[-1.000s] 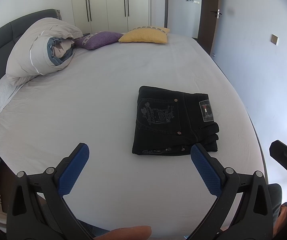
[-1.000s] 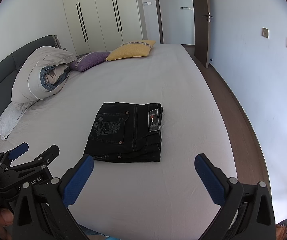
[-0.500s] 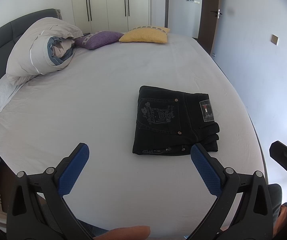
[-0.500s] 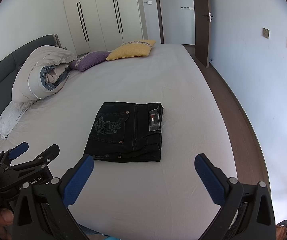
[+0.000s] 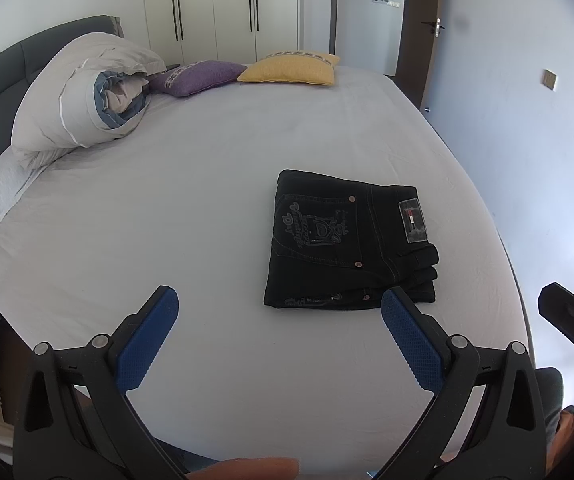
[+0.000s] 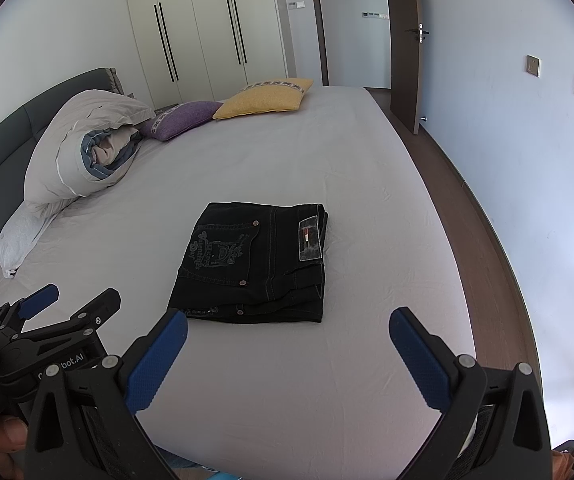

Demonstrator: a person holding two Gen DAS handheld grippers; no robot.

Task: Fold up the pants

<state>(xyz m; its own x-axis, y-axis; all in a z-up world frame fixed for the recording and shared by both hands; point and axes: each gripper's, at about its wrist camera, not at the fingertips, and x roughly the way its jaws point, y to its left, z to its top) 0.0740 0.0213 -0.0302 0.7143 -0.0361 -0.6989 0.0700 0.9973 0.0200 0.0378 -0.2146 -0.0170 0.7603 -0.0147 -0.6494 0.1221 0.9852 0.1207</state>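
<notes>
I judge folding done: the black denim pants (image 6: 253, 264) lie as a compact square on the pale bed sheet (image 6: 307, 380), my left gripper (image 5: 279, 338) and right gripper (image 6: 287, 356) both gaping wide, empty, hovering short of them.

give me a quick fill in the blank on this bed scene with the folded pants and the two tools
1. The pants lie folded on the ____.
2. Next to the purple cushion sits a ____ cushion.
3. The left tool and right tool both have their jaws ____.
4. The pants' colour is ____.

Missing words: bed; yellow; open; black
</notes>
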